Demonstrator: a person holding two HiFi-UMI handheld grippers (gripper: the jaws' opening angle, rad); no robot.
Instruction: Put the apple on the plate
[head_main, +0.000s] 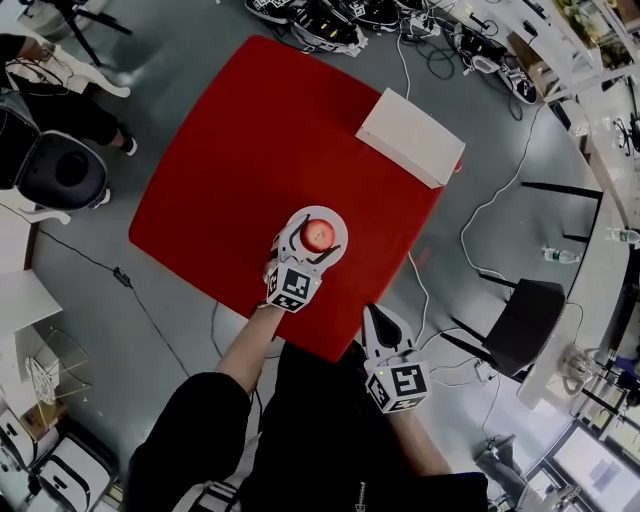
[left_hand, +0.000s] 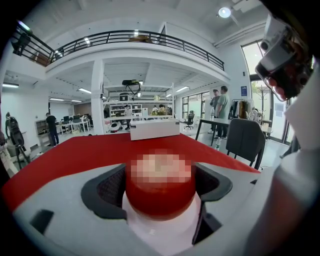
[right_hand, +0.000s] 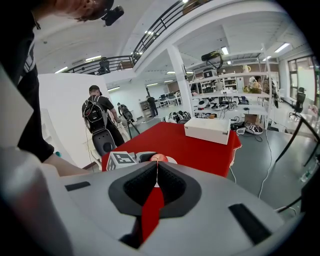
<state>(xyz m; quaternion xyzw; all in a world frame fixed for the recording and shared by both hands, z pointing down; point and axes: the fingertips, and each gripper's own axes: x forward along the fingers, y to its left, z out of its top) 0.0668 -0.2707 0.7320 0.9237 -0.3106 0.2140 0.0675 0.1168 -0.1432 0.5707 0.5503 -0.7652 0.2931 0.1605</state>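
Observation:
A red apple (head_main: 318, 236) rests on a small white plate (head_main: 336, 216) near the front edge of the red table (head_main: 250, 150). My left gripper (head_main: 317, 238) reaches over the plate, its jaws closed against both sides of the apple (left_hand: 160, 192), with the plate (left_hand: 165, 231) showing white beneath. My right gripper (head_main: 374, 312) hangs off the table's front edge, shut and empty. In the right gripper view its pads (right_hand: 172, 182) meet, and the apple (right_hand: 159, 158) and plate (right_hand: 172, 160) show beyond them.
A white box (head_main: 410, 135) lies at the table's far right corner. A dark chair (head_main: 527, 320) stands to the right, another chair (head_main: 60, 170) to the left. Cables trail over the grey floor (head_main: 480, 215). People stand in the background.

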